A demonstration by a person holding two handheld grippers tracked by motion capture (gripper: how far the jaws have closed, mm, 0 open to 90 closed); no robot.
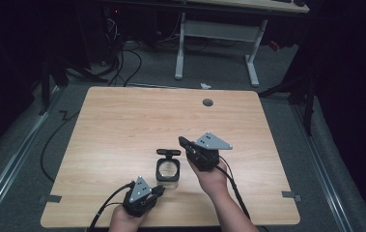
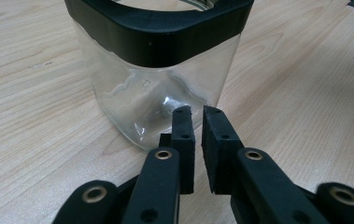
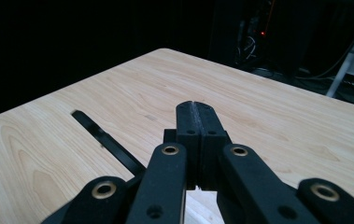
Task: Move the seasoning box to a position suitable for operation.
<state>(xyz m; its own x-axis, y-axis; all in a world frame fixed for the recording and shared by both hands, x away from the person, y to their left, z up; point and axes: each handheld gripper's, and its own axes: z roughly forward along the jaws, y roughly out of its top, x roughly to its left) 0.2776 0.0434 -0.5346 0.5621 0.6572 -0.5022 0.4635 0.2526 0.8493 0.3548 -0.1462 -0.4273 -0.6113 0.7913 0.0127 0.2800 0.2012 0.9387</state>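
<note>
A clear square jar [image 1: 167, 171] with a black rim stands upright near the table's front middle. In the left gripper view the jar [image 2: 158, 70] is close ahead, just beyond my jaw tips. My left gripper [image 1: 160, 190] lies at the jar's near left side; its jaws [image 2: 197, 122] stand a narrow gap apart with nothing between them. A flat black lid-like piece [image 1: 168, 152] lies on the table just behind the jar. My right gripper [image 1: 182, 142] hovers right of that piece, shut and empty [image 3: 197, 108]. The black piece [image 3: 103, 138] shows low at the left of the right gripper view.
The light wooden table [image 1: 122, 121] has a round grey cable hole [image 1: 207, 102] at its far right. Tape marks [image 1: 50, 198] sit at the front corners. Beyond the table are a white desk frame [image 1: 253, 63] and cables on the floor.
</note>
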